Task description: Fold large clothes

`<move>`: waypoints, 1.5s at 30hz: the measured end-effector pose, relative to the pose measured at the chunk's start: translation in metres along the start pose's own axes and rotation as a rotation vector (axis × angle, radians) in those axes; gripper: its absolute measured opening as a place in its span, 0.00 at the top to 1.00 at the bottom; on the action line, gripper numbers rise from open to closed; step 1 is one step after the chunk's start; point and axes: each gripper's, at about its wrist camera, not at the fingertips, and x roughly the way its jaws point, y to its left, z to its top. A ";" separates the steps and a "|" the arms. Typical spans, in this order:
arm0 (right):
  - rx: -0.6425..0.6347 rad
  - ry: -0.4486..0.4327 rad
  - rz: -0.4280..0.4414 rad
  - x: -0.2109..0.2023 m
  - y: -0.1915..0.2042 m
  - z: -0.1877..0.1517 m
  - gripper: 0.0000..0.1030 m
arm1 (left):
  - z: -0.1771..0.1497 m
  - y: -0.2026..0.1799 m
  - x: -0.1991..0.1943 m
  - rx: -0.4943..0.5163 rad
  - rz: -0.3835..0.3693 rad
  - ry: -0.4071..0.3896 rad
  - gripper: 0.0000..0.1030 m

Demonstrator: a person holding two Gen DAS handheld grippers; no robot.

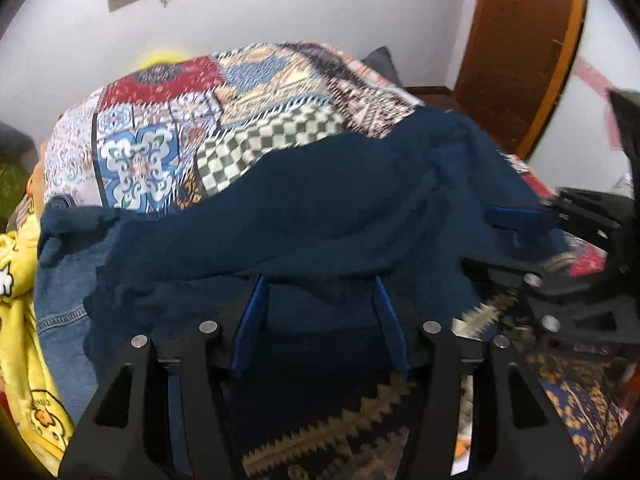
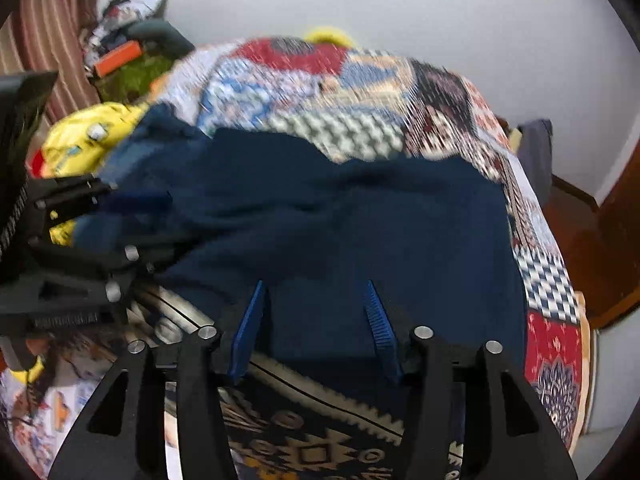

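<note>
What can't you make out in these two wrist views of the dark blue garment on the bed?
- Dark blue garment: its type; bunched folds hide its shape in both views.
- Patchwork bedspread: motion blur smears its pattern in the right wrist view.
- Denim piece: the garment covers most of it, left wrist view.
- Yellow fabric: cut by the left edge.

No legible text, label, brand, number or sign is found in either view. The yellow cloth (image 1: 24, 312), lying left of the dark blue garment (image 1: 300, 208), carries small printed characters beside a cartoon duck motif, but they are too blurred to read.
</note>
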 end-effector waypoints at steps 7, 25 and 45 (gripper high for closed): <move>0.015 -0.005 -0.069 -0.013 -0.028 -0.023 0.35 | 0.001 0.050 0.018 -0.137 0.130 -0.039 0.27; 0.279 0.035 -0.225 -0.076 -0.108 -0.078 0.26 | -0.071 0.145 -0.035 -0.284 0.361 0.034 0.27; 0.119 -0.144 -0.116 -0.122 -0.019 -0.034 0.26 | -0.132 0.103 -0.112 -0.638 -0.298 0.011 0.27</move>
